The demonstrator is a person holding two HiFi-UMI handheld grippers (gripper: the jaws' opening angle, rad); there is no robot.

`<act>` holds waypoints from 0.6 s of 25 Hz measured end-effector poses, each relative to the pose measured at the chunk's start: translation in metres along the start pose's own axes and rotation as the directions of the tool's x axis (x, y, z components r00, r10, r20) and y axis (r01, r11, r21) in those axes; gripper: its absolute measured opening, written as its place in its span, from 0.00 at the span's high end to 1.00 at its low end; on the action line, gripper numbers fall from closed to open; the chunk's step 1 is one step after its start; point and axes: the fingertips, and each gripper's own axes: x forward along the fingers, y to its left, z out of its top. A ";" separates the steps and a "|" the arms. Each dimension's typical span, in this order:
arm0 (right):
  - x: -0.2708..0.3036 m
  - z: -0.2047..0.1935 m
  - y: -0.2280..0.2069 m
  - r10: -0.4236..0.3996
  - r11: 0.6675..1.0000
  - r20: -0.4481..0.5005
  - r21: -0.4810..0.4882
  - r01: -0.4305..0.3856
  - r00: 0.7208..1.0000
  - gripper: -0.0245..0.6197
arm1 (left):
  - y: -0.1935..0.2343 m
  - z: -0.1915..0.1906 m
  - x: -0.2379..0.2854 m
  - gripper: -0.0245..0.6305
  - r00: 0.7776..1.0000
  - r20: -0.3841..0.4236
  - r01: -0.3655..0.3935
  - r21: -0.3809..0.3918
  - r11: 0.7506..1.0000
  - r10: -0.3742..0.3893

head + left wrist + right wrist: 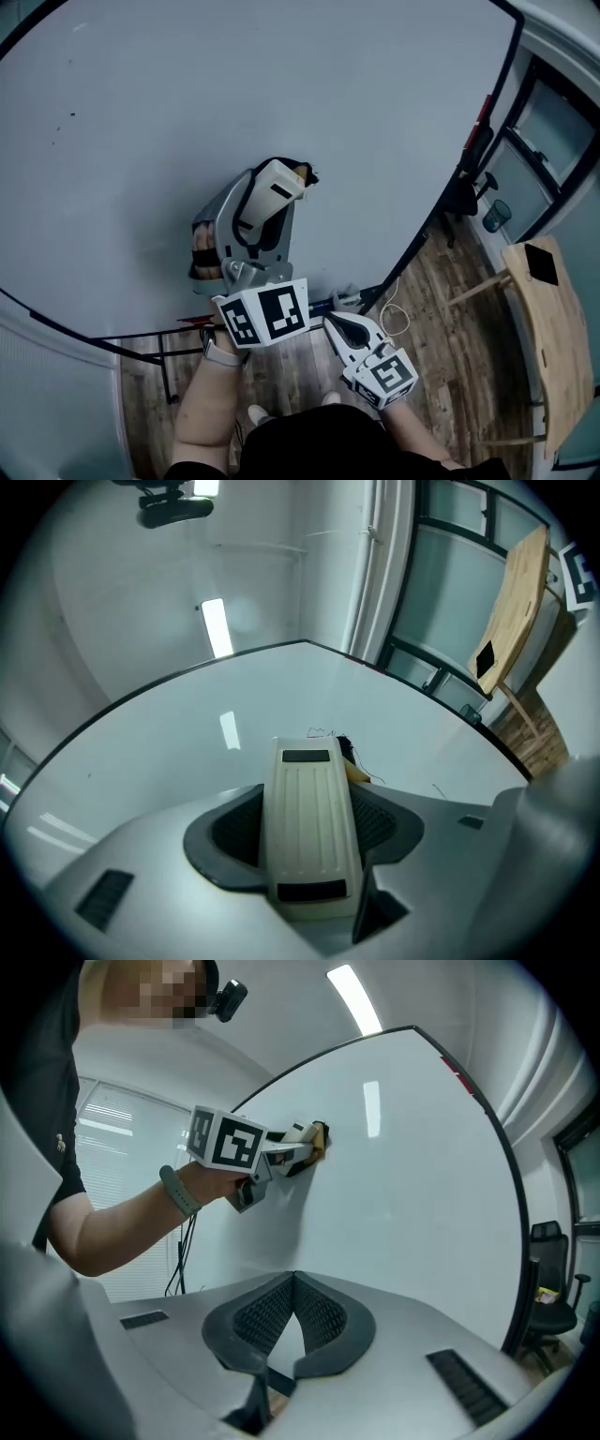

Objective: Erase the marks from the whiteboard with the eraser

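The whiteboard fills most of the head view. My left gripper is shut on a cream eraser, whose far end presses against the board. In the left gripper view the eraser lies lengthwise between the jaws, and thin black scribbles show on the board just past its tip. My right gripper hangs lower, below the board's bottom edge, and is off the board. Its jaws meet at their tips with nothing between them. The right gripper view shows the left gripper and eraser against the whiteboard.
A black office chair and a cup stand to the right of the board. A wooden tabletop lies at the far right. Cables and the board's stand are on the wooden floor below.
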 end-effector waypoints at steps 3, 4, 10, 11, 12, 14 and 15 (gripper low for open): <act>0.019 -0.004 0.026 0.037 0.999 -0.010 -0.001 -0.037 0.999 0.92 | 0.005 -0.043 -0.029 0.56 0.999 -0.048 0.011 -0.078 0.997 -0.015; 0.027 -0.010 0.039 0.049 0.999 -0.016 -0.002 -0.049 0.999 0.92 | 0.007 -0.065 -0.045 0.56 0.997 -0.070 0.010 -0.108 0.994 -0.018; 0.056 -0.030 0.081 0.109 0.994 -0.047 -0.016 -0.110 0.993 0.92 | -0.003 -0.158 -0.119 0.56 0.978 -0.200 0.002 -0.240 0.971 -0.051; 0.060 -0.031 0.084 0.119 0.993 -0.051 -0.018 -0.120 0.992 0.92 | -0.008 -0.169 -0.130 0.56 0.975 -0.214 0.007 -0.256 0.967 -0.063; 0.065 -0.033 0.088 0.130 0.991 -0.055 -0.019 -0.131 0.990 0.92 | -0.012 -0.179 -0.140 0.56 0.971 -0.228 0.011 -0.274 0.962 -0.076; 0.074 -0.035 0.097 0.153 0.988 -0.063 -0.021 -0.155 0.986 0.92 | -0.016 -0.197 -0.161 0.56 0.964 -0.247 0.012 -0.323 0.946 -0.096; 0.079 -0.036 0.102 0.165 0.986 -0.067 -0.023 -0.167 0.984 0.92 | -0.015 -0.203 -0.171 0.56 0.964 -0.248 0.009 -0.343 0.939 -0.100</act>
